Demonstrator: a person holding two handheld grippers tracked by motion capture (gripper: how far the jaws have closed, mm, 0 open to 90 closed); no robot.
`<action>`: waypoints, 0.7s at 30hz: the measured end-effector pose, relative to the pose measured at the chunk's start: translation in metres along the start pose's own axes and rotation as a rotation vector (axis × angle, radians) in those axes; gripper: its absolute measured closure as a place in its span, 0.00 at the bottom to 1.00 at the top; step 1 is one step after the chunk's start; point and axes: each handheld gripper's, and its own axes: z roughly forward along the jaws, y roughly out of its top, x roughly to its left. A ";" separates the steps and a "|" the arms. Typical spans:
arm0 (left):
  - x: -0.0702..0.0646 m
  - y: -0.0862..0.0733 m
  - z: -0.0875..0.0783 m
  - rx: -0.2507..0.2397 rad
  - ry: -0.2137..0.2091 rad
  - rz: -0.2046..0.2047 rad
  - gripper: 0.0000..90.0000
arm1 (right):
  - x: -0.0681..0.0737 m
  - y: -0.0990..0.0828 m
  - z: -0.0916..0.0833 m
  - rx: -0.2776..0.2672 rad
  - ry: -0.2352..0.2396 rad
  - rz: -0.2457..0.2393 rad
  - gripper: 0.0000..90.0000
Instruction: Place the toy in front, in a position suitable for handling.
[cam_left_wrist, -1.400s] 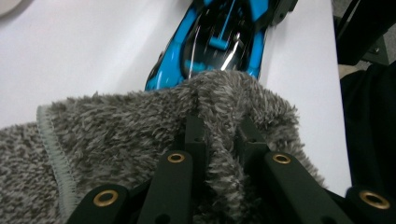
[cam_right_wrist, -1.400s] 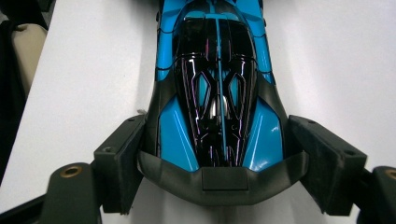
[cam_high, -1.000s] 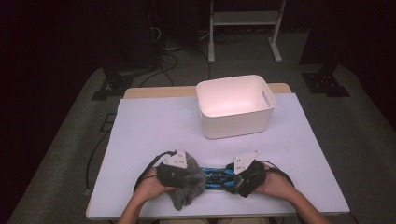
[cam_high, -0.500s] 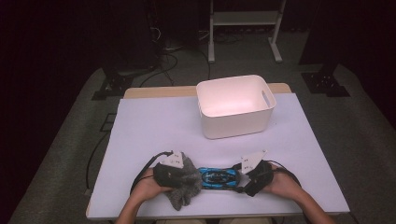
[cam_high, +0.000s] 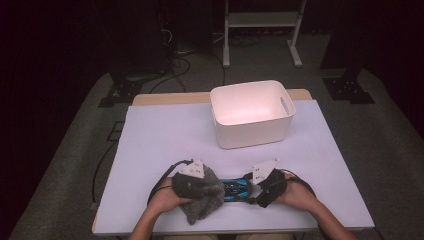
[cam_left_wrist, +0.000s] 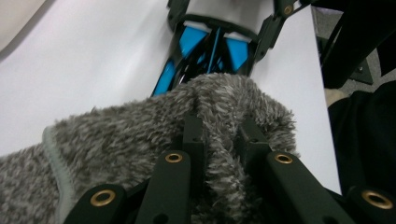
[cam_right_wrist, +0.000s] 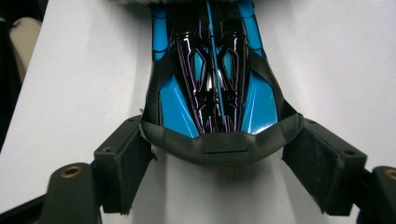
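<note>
A blue and black toy car (cam_high: 234, 189) lies near the table's front edge, between my two grippers. My left gripper (cam_high: 212, 187) is shut on a grey fuzzy cloth (cam_high: 202, 205). In the left gripper view the cloth (cam_left_wrist: 116, 144) bunches between the jaws of that gripper (cam_left_wrist: 222, 135) and drapes over the near end of the car (cam_left_wrist: 201, 51). My right gripper (cam_high: 250, 189) holds the car's other end. Its jaws have just closed a little, and in the right gripper view its pads (cam_right_wrist: 123, 163) press on both sides of the car's (cam_right_wrist: 215, 84) black end piece.
A white plastic bin (cam_high: 252, 132) with handle slots stands at the back of the pale table (cam_high: 165, 135), right of centre. Cables trail from both grippers over the front edge. Dark floor, stands and a shelf frame lie beyond.
The right gripper has shifted slightly at the car's end. The left hand, the cloth and the car stay where they were.
</note>
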 end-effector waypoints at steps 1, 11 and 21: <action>0.003 -0.004 -0.003 0.001 0.013 -0.014 0.86 | 0.000 0.000 0.000 -0.001 -0.002 0.000 0.26; 0.014 -0.006 -0.008 -0.023 0.089 -0.067 0.87 | 0.000 0.000 0.001 -0.005 -0.001 0.005 0.25; 0.011 0.004 -0.001 0.026 0.031 -0.019 0.87 | 0.000 0.000 0.003 -0.010 0.000 -0.001 0.25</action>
